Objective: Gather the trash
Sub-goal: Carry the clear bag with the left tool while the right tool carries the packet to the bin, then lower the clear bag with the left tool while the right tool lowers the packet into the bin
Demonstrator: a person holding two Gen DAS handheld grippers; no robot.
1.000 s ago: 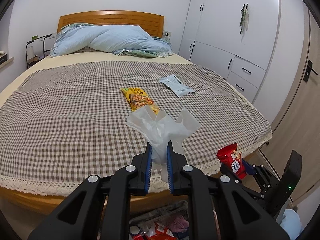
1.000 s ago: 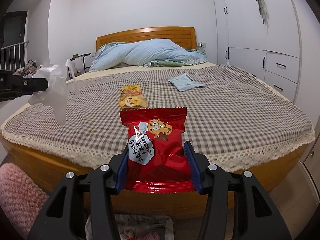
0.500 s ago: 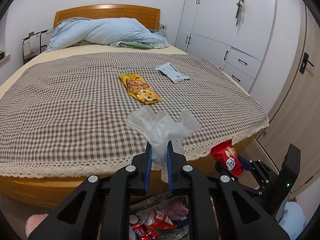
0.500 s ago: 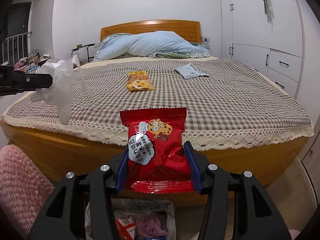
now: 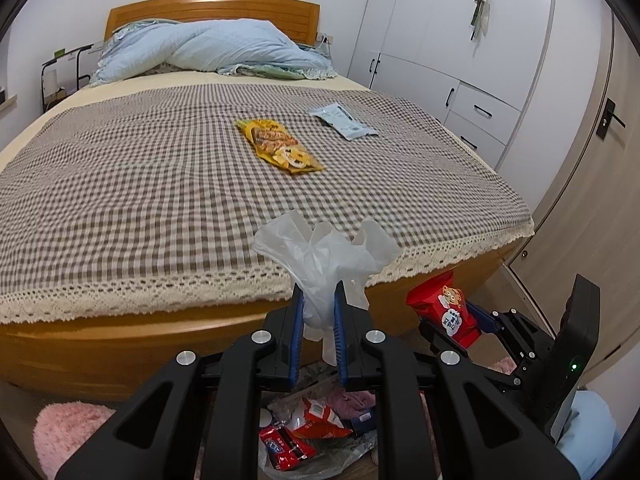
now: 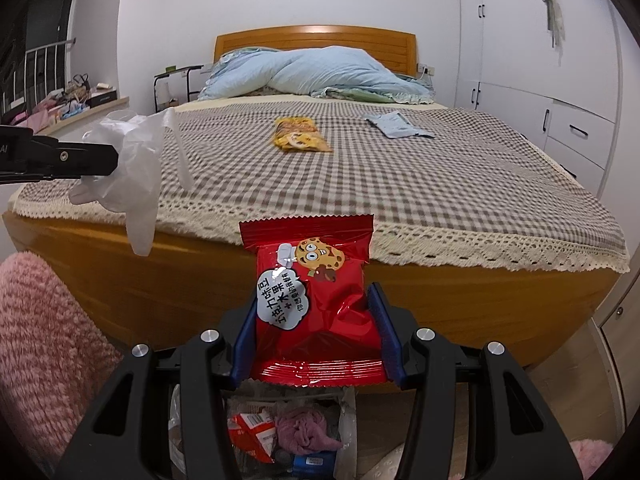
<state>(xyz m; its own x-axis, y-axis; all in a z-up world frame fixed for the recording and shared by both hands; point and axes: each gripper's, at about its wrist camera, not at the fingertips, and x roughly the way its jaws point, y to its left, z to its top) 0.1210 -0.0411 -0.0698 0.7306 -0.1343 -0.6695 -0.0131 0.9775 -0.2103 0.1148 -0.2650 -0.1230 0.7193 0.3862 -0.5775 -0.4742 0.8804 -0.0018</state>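
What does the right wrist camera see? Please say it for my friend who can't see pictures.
The right gripper holds a red cookie packet above a trash bag on the floor. Behind it is a bed with a checked cover, where a yellow snack packet and a pale blue wrapper lie.

My right gripper (image 6: pixel 314 320), black with blue pads, pinches a glossy red snack packet (image 6: pixel 314 304) with a cartoon cookie face and a white bubble. My left gripper (image 5: pixel 316 320) pinches a milky translucent glove (image 5: pixel 324 256). The bedspread (image 5: pixel 160 184) is brown-and-white gingham with cream lace; on it lie a yellow wrapper (image 5: pixel 280 146) and a pale blue-grey packet (image 5: pixel 342 120). The pillows (image 5: pixel 224 50) are light blue.
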